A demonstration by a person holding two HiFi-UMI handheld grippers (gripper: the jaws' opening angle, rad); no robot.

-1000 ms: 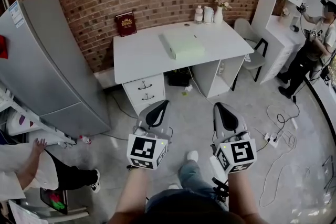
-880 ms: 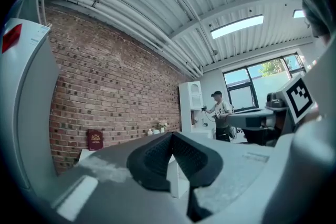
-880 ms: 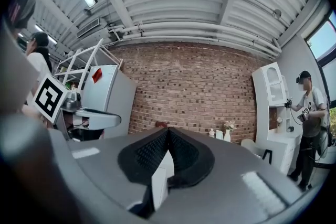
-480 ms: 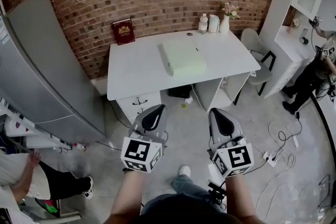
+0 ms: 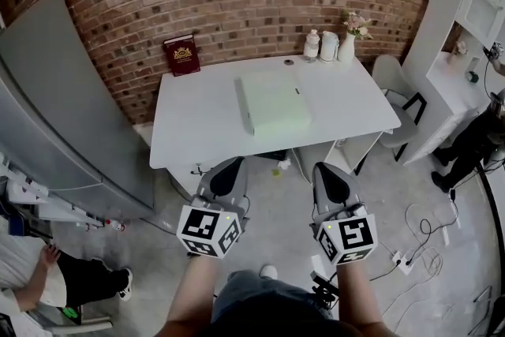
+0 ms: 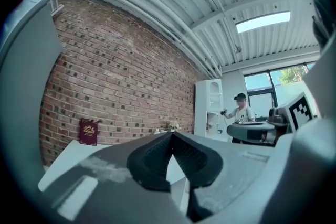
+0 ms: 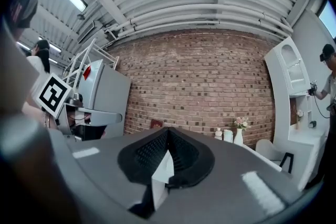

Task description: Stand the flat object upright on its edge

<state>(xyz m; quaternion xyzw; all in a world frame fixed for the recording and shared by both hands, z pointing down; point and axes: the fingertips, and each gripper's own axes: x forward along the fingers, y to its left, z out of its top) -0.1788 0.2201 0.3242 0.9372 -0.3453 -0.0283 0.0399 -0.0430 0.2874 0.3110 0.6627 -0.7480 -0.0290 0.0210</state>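
A pale green flat box [image 5: 274, 102] lies flat on the white desk [image 5: 197, 130], a little right of its middle. A dark red book [image 5: 181, 54] stands upright against the brick wall at the desk's back left; it also shows in the left gripper view [image 6: 88, 132] and in the right gripper view [image 7: 156, 124]. My left gripper [image 5: 229, 168] and right gripper [image 5: 327, 174] are held side by side just short of the desk's near edge, pointing level at it. Both are shut with nothing between the pads, as the left gripper [image 6: 170, 136] and right gripper [image 7: 167, 134] views show.
Two white bottles and a vase [image 5: 329, 46] stand at the desk's back right. A tall grey cabinet [image 5: 55, 114] stands left of the desk and a chair [image 5: 394, 83] right of it. One person [image 5: 473, 138] stands at far right, another [image 5: 47, 280] at lower left. Cables [image 5: 418, 249] lie on the floor.
Both grippers have come forward together toward the desk, which now lies closer and larger in view. Their jaws stay shut.
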